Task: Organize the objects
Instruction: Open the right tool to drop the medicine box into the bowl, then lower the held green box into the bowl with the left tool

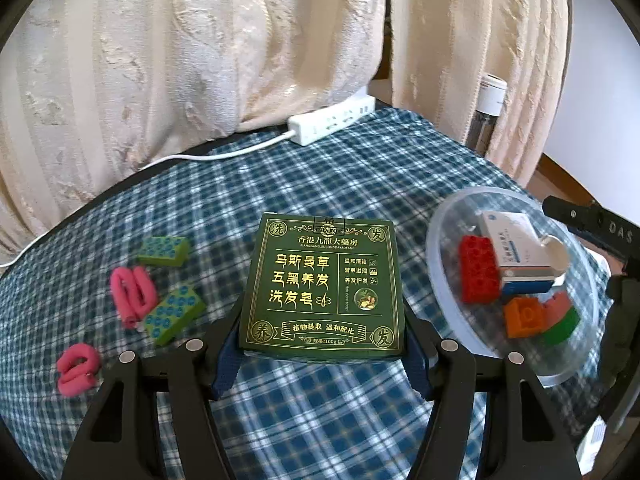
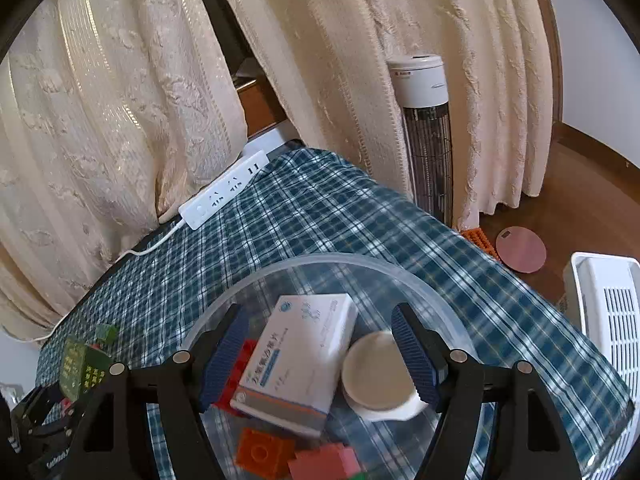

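My left gripper [image 1: 322,344] is shut on a dark green soap box [image 1: 324,286] with gold lettering, held above the checked tablecloth [image 1: 320,168]. The box also shows in the right wrist view [image 2: 82,370]. A clear round bowl [image 1: 440,240] at the right holds a red brick [image 1: 478,274], a white medicine box [image 1: 516,248], a white round jar [image 1: 558,252], an orange brick [image 1: 524,316] and pink and green bricks. My right gripper [image 2: 318,354] hangs open over the bowl [image 2: 400,268], above the medicine box [image 2: 300,356] and jar [image 2: 378,374].
Two green-blue bricks [image 1: 164,250] [image 1: 174,314] and two pink foam curlers [image 1: 130,294] [image 1: 78,368] lie on the cloth at the left. A white power strip [image 1: 332,120] lies at the back edge by cream curtains. A tower heater [image 2: 426,132] and a white basket [image 2: 608,312] stand beside the table.
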`<state>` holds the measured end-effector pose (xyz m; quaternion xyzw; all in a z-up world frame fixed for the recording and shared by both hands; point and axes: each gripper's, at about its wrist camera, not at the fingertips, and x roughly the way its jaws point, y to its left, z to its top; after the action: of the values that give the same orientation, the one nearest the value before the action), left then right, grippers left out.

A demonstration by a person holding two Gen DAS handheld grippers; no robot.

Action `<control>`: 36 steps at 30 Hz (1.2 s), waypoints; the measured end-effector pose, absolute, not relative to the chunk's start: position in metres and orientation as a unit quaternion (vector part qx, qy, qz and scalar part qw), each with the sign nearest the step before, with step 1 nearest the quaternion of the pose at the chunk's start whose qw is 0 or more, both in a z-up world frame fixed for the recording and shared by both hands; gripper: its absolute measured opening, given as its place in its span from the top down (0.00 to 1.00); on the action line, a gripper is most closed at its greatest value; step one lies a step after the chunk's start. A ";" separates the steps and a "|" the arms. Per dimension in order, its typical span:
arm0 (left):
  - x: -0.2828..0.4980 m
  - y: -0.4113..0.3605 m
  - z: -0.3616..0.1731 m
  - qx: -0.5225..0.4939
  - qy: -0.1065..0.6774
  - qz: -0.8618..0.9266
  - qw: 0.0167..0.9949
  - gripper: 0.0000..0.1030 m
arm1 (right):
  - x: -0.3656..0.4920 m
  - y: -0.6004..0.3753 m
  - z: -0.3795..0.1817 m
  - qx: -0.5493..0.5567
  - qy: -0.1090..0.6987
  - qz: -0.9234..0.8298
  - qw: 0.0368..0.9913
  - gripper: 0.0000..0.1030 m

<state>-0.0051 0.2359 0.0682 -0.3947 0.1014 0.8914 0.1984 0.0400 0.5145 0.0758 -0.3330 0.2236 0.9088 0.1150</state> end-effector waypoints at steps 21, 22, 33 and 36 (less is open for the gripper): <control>-0.010 0.320 0.066 -0.395 0.122 0.871 0.266 0.35 | 0.086 0.507 0.075 -0.291 0.197 0.929 0.119 0.25; -0.012 0.324 0.064 -0.397 0.124 0.870 0.265 0.35 | 0.087 0.506 0.074 -0.291 0.197 0.929 0.119 0.25; -0.019 0.359 0.055 -0.396 0.144 0.863 0.280 0.35 | 0.091 0.515 0.069 -0.288 0.213 0.926 0.122 0.25; -0.024 0.364 0.050 -0.405 0.146 0.858 0.279 0.34 | 0.091 0.515 0.069 -0.288 0.214 0.926 0.121 0.25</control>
<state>-0.0235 0.3639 0.0498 -0.4049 0.1465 0.8585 0.2786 0.0906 0.5153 0.0688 -0.2877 0.2136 0.9257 0.1213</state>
